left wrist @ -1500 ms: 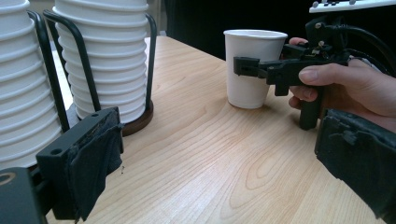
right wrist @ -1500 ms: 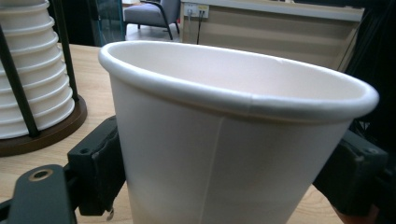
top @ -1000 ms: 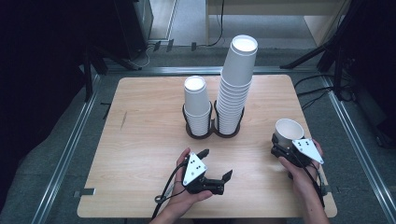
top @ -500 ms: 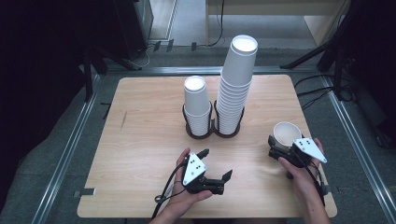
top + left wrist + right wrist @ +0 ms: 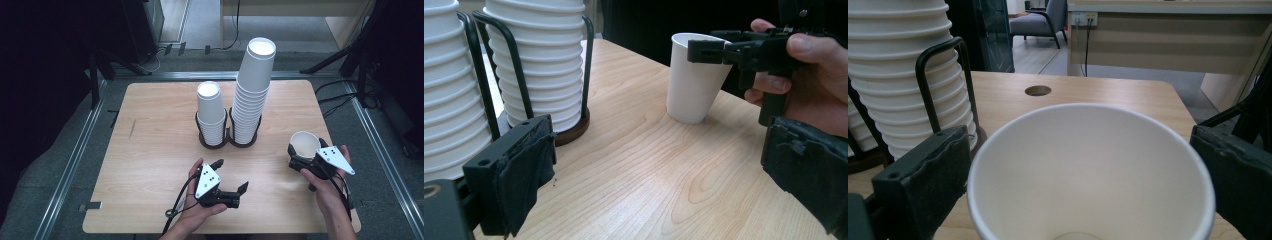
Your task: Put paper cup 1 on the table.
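- While the wooden table (image 5: 150,150) carries everything, its biggest load is the tall cup stack (image 5: 252,95), set in a black wire holder (image 5: 230,141) beside the short cup stack (image 5: 212,112).
- Near the table's right edge stands a single paper cup (image 5: 305,145), upright, mouth up.
- Around its rim the right gripper (image 5: 300,159) has just been opening; its jaws flank the cup, wide, not pressing.
- Empty and open, the left gripper (image 5: 231,187) rests low near the front edge.
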